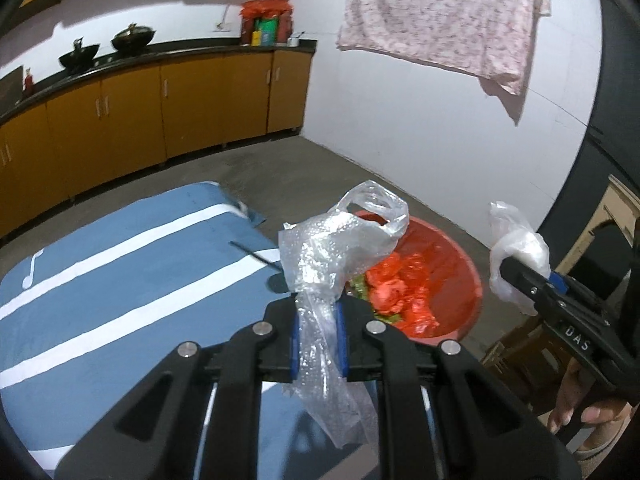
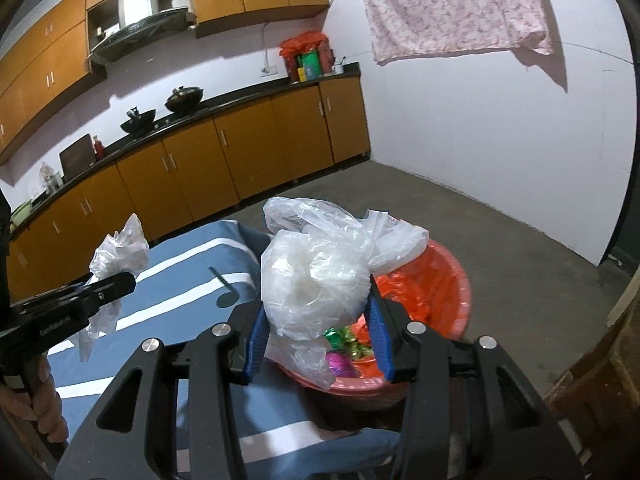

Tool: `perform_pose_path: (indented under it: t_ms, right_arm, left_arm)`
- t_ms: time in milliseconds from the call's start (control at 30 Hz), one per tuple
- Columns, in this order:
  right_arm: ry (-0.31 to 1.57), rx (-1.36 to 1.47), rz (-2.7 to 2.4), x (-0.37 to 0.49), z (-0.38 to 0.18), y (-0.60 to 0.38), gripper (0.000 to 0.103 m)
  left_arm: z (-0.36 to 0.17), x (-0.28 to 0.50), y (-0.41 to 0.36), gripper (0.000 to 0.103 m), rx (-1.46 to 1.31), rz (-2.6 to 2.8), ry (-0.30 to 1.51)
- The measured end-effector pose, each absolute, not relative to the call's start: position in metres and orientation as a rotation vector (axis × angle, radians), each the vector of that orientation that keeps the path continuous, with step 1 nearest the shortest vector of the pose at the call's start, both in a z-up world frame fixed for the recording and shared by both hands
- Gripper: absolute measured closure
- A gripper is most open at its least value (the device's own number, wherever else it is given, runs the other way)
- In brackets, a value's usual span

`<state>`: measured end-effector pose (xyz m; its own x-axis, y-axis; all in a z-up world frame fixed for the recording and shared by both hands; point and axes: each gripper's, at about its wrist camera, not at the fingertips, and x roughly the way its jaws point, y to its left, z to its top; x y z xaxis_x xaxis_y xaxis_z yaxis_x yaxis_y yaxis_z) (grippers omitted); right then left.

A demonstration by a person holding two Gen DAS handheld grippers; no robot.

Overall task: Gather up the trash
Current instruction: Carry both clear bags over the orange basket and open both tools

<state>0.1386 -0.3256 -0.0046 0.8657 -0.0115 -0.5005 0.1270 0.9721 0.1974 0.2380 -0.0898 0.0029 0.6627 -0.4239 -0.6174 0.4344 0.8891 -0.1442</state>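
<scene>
This is a kitchen with a grey floor (image 2: pixel 500 216), white walls and a long row of orange cabinets (image 2: pixel 248 152) under a dark tabletop (image 2: pixel 240 100). Two black woks (image 2: pixel 160 110) sit on that tabletop, and a red bag of boxes (image 2: pixel 306 56) stands at its far end. A pink flowered cloth (image 2: pixel 452 4) hangs high on the wall.

A red tub (image 2: pixel 448 288) sits on the floor, right beside a blue cloth with white stripes (image 1: pixel 120 264). Inside the tub lie crumpled red plastic (image 1: pixel 400 284) and some shiny green and purple candy wrappers (image 2: pixel 346 348).

The left tongs (image 1: pixel 318 340) are closed tight on a clear bubble-wrap bag (image 1: pixel 332 248). The bag sticks up above the blue pads (image 1: pixel 341 336), and a loose tail of it hangs down under them. It is held in the air near the tub's rim, over the edge of the striped cloth.

The right tongs (image 2: pixel 318 332) are clamped on a puffy white plastic bag (image 2: pixel 316 280). The bag is fat, so the tongs stay partly spread around it. It is up in the air, in front of the tub and above its near side.

In each view the other tongs show at the side with their bag poking out the tip. The two bags are apart and do not touch. A bit of the person's hand (image 1: pixel 576 408) shows under the right tool's handle. A brown wooden thing (image 2: pixel 600 380) stands to the right of the tub.
</scene>
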Motion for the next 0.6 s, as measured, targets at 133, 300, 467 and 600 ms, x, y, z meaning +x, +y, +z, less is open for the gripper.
perform_pose_path:
  t_ms: [133, 300, 467, 600]
  right_arm:
    - [0.514, 0.234, -0.086, 0.134, -0.003, -0.336, 0.059]
    - [0.513, 0.244, -0.102, 0.130, -0.006, -0.351, 0.059]
    - [0.517, 0.246, -0.116, 0.132, -0.008, -0.357, 0.059]
    - [0.519, 0.247, -0.124, 0.134, -0.010, -0.361, 0.059]
  left_arm:
    - [0.006, 0.232, -0.113, 0.088, 0.021, -0.512, 0.689]
    - [0.006, 0.233, -0.132, 0.088, 0.028, -0.539, 0.690]
    - [0.002, 0.235, -0.149, 0.088, 0.025, -0.555, 0.698]
    - [-0.002, 0.241, -0.161, 0.088, 0.016, -0.563, 0.711]
